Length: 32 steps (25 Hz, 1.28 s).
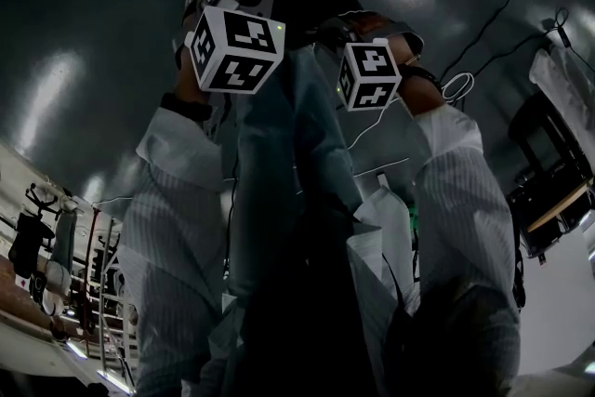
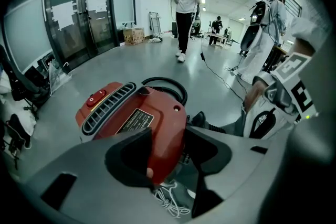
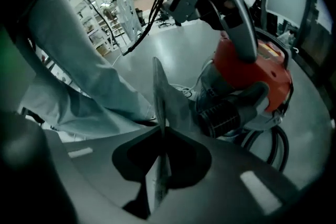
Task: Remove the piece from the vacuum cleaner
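"Checking in: what did your left tongs (image 2: 168,157) have?"

"I had them clamped on the red vacuum cleaner (image 2: 142,113), one jaw on each side of its near edge. It sat on the grey floor (image 2: 157,55), its black hose (image 2: 164,83) looped at the far side."

"And the right tongs (image 3: 163,136)?"

"Closed on the piece (image 3: 159,94), a thin grey plate I saw edge-on, standing up from between the jaws. It was just left of the cleaner's dark ribbed cylinder (image 3: 223,115); I could not tell whether they touched."

"Anything else down there?"

"A white cord (image 2: 170,202) lay tangled on the floor under the left tongs, and a pale sleeve (image 3: 73,60) hung to the left of the piece."
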Tool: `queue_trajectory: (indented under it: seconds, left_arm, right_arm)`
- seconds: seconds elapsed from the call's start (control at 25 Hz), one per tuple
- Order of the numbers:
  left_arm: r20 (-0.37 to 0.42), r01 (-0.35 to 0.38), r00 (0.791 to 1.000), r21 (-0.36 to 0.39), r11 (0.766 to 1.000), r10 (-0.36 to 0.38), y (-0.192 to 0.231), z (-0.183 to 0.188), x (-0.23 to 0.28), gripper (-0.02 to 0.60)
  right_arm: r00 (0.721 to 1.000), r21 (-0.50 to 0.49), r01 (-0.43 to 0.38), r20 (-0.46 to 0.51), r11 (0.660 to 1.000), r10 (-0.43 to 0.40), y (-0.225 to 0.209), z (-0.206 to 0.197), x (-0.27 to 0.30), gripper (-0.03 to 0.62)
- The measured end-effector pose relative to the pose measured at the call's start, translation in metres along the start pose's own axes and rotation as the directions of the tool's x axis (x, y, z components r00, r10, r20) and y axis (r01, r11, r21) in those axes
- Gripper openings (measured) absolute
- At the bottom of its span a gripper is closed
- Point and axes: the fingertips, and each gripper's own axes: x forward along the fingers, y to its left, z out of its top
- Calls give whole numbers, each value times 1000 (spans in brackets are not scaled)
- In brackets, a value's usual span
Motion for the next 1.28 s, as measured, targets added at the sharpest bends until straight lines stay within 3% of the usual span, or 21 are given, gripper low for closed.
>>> queue_trajectory:
  seconds: [0.12,0.24,0.32,0.36,0.48,0.56,0.76,0.88,1.0,1.12,1.2,1.28]
  left_arm:
    - [12,1,1000,-33,999,-1,1,-2,-3,195]
    - [44,19,999,-147,989,-12,2,6,-16,193]
    - [104,18,995,-243,970,8,4,21,-40,189]
    - [135,5,990,-284,959,34,6,30,-58,169]
    - [198,-66,969,-375,925,149,15,56,-130,7]
    - [241,-97,947,-415,904,212,22,76,-181,5]
    - [311,-129,896,-501,856,317,34,114,-300,3]
    - [341,-157,865,-513,844,368,33,131,-374,3]
    - [393,-206,811,-503,840,434,37,152,-439,3]
    - [439,-226,751,-532,816,494,39,165,-486,3]
    - [461,-208,722,-566,798,516,37,170,-506,3]
    - [481,-187,703,-587,788,525,34,174,-523,3]
  right_arm:
    - [998,210,23,48,977,-33,15,-4,-3,21]
    - [988,410,53,112,910,-108,4,-3,-21,21]
    - [973,518,64,159,853,-170,-3,3,-47,21]
    - [963,567,64,182,821,-200,-5,7,-63,21]
    - [921,689,28,263,724,-286,1,35,-124,22]
    - [886,729,13,308,685,-345,-1,62,-167,23]
    - [818,749,44,353,661,-454,5,134,-267,23]
    - [775,763,56,373,644,-510,22,170,-331,23]
    - [695,761,61,433,646,-575,24,203,-397,23]
    - [587,749,51,513,661,-627,20,231,-453,23]
    - [523,739,48,554,672,-648,20,249,-483,23]
    - [483,721,63,583,691,-653,22,268,-505,23]
